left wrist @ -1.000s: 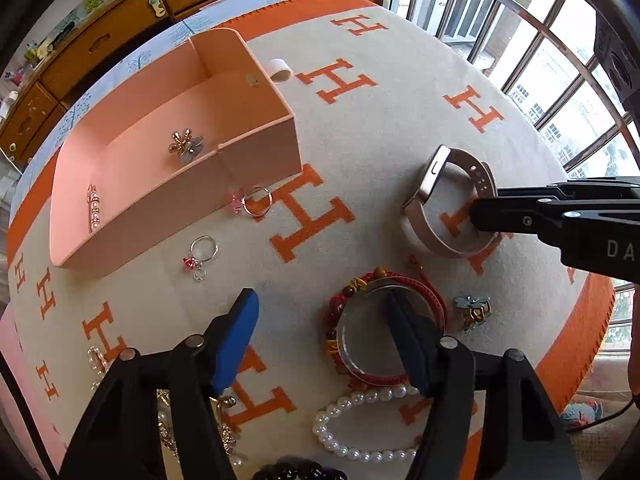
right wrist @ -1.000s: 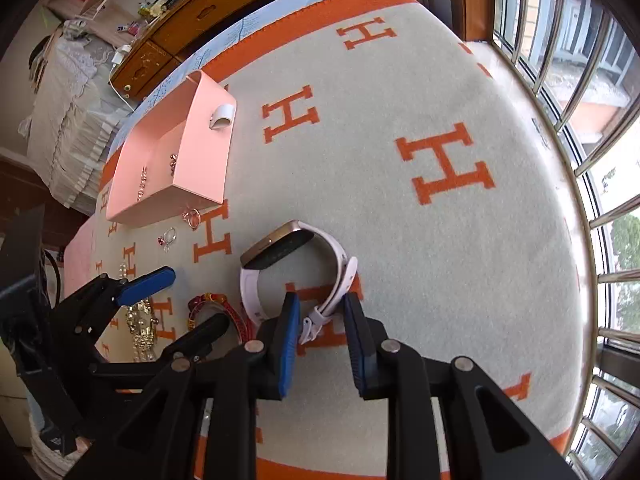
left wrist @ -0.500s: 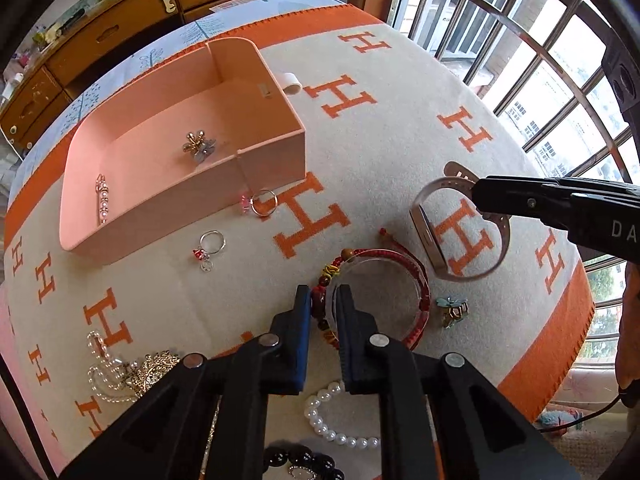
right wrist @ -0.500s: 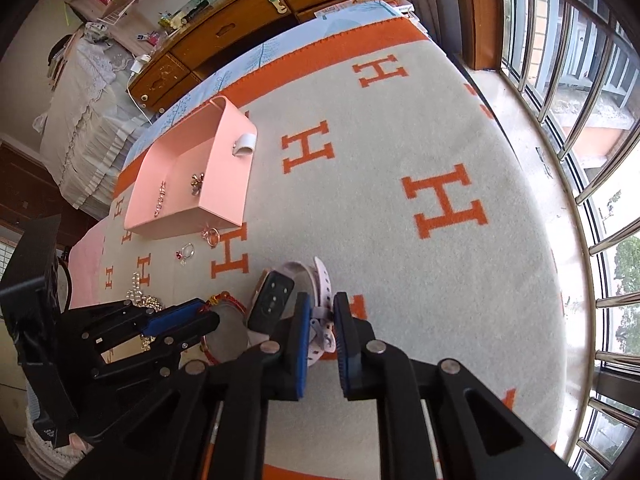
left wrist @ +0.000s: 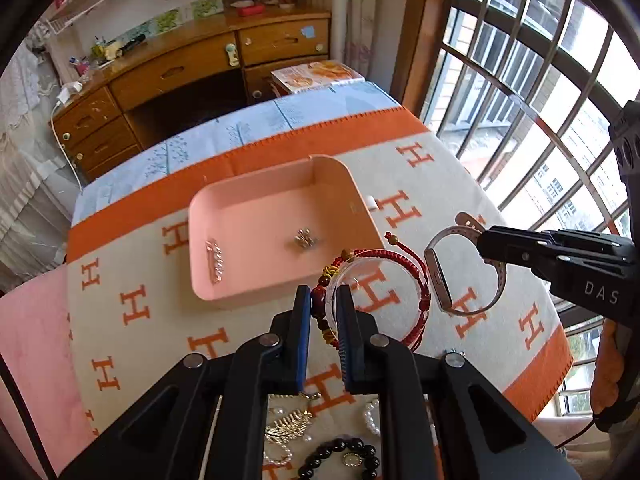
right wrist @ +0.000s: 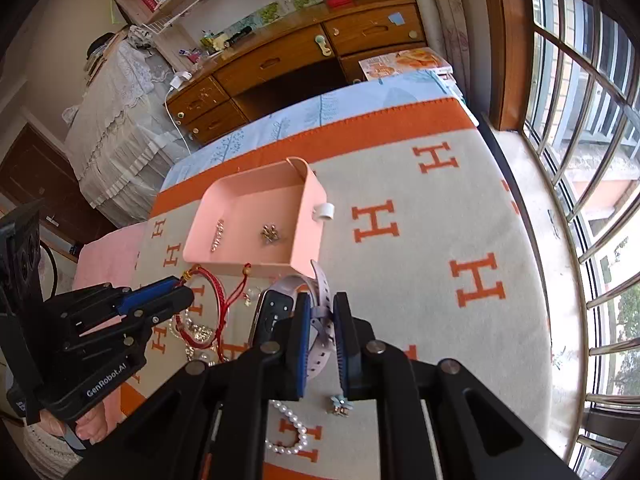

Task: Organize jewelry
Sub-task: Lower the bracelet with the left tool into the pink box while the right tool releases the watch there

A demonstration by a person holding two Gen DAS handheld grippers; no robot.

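My left gripper (left wrist: pixel 323 300) is shut on a red cord bracelet (left wrist: pixel 400 258) bundled with beads and a clear bangle, held in the air above the blanket. My right gripper (right wrist: pixel 320 312) is shut on the strap of a pale pink smartwatch (right wrist: pixel 274 308), also lifted. In the left wrist view the right gripper (left wrist: pixel 482 244) pinches the watch (left wrist: pixel 438 280) just right of the bracelet. The pink tray (left wrist: pixel 192 240) lies beyond both, holding a small brooch (left wrist: pixel 306 239) and a pearl pin (left wrist: pixel 215 260). The right wrist view shows the left gripper (right wrist: pixel 188 292) with the bracelet (right wrist: pixel 220 292) near the tray (right wrist: pixel 308 216).
On the H-patterned blanket (right wrist: pixel 420 280) below lie a pearl strand (right wrist: pixel 294 428), a flower earring (right wrist: pixel 339 404), a black bead bracelet (left wrist: pixel 340 456) and a gold leaf brooch (left wrist: pixel 288 426). A barred window (left wrist: pixel 540 80) runs along the right. A wooden desk (left wrist: pixel 180 72) stands behind.
The left gripper shut on the red bracelet and the right tightened on the watch strap. Both then rose, lifting bracelet and watch off the blanket toward the tray.
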